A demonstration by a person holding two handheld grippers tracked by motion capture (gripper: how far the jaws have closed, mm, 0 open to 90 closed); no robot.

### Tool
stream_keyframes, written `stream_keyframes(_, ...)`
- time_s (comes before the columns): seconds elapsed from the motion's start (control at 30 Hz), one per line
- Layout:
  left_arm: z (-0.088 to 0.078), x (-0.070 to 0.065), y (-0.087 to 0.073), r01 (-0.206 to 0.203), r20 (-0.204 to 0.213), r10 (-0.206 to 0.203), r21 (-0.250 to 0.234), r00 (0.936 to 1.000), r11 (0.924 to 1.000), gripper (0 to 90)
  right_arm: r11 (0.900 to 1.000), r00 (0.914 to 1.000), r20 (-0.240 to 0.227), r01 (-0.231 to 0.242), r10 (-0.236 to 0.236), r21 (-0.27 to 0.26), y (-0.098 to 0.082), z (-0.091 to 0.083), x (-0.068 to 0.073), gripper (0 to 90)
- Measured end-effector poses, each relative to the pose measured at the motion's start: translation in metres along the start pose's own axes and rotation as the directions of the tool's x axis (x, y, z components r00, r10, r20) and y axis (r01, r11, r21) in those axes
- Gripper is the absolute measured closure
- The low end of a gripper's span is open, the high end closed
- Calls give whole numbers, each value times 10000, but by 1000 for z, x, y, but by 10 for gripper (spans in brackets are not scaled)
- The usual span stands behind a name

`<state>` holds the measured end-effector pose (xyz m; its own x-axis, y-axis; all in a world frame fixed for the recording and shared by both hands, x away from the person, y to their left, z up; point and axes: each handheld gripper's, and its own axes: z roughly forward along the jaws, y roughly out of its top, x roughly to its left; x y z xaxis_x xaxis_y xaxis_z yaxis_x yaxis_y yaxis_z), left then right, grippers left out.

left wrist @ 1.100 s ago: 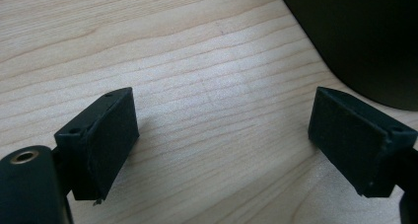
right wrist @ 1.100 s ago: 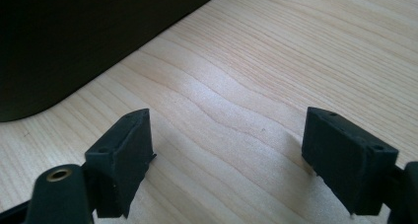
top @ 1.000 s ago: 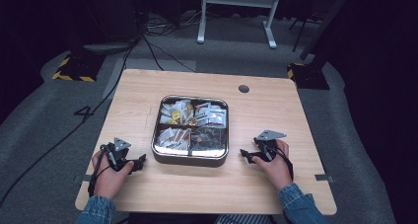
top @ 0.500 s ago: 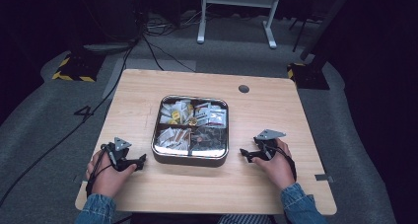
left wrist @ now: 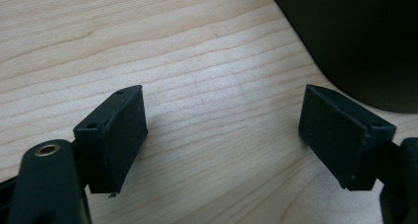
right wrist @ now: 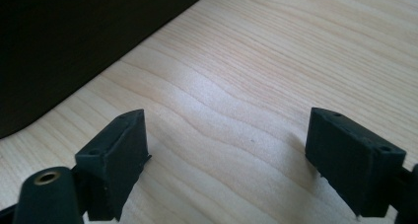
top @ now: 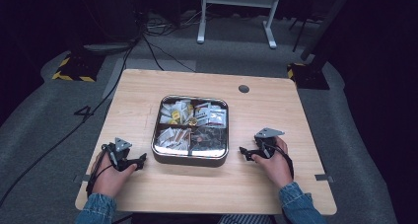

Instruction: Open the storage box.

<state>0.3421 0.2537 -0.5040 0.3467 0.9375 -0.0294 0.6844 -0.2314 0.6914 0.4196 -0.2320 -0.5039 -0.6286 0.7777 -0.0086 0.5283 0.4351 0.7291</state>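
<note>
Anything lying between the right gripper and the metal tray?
No, bare table separates the right gripper from the metal tray, seen in the high view.

High view: table (top: 148,100) evenly lit from above, surroundings fall off to near black. Slightly soft overall, mild glare on the metal tray (top: 190,160) rim, short shadows under the hands. Both gripper views: bright, warm wood grain sharp mid-frame, jaws at the bottom edge slightly out of focus and casting soft shadows. Tray wall (left wrist: 355,41) renders as featureless dark mass, underexposed.
</note>
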Motion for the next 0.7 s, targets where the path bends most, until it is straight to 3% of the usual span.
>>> stream_keyframes(0.07,-1,0,0,-2,17,2,88,10000,10000,230,9999,10000,-35,-45,46,106,1,-1,1,179)
stream_keyframes(0.13,-6,0,2,-130,184,126,203,9998,9997,332,9991,9994,-338,-5,19,415,5,-5,0,277)
stream_keyframes(0.33,-16,0,5,29,416,-11,-432,9991,9991,339,9999,9976,-697,58,-49,129,15,-15,2,262)
stream_keyframes(0.37,-20,0,5,113,502,-81,-631,9987,9979,343,9999,9966,-829,16,-29,-160,23,-19,3,262)
stream_keyframes(0.47,-24,0,5,110,553,-73,-685,9984,9976,348,9991,9958,-916,31,-69,-414,31,-22,5,272)
stream_keyframes(0.57,-31,-2,5,85,754,-11,-974,9972,9952,356,9978,9928,-1086,458,-508,-482,46,-23,11,303)
stream_keyframes(0.7,-35,-3,6,55,805,42,-1191,9967,9929,357,9954,9925,-1018,606,-680,-748,58,-29,12,309)
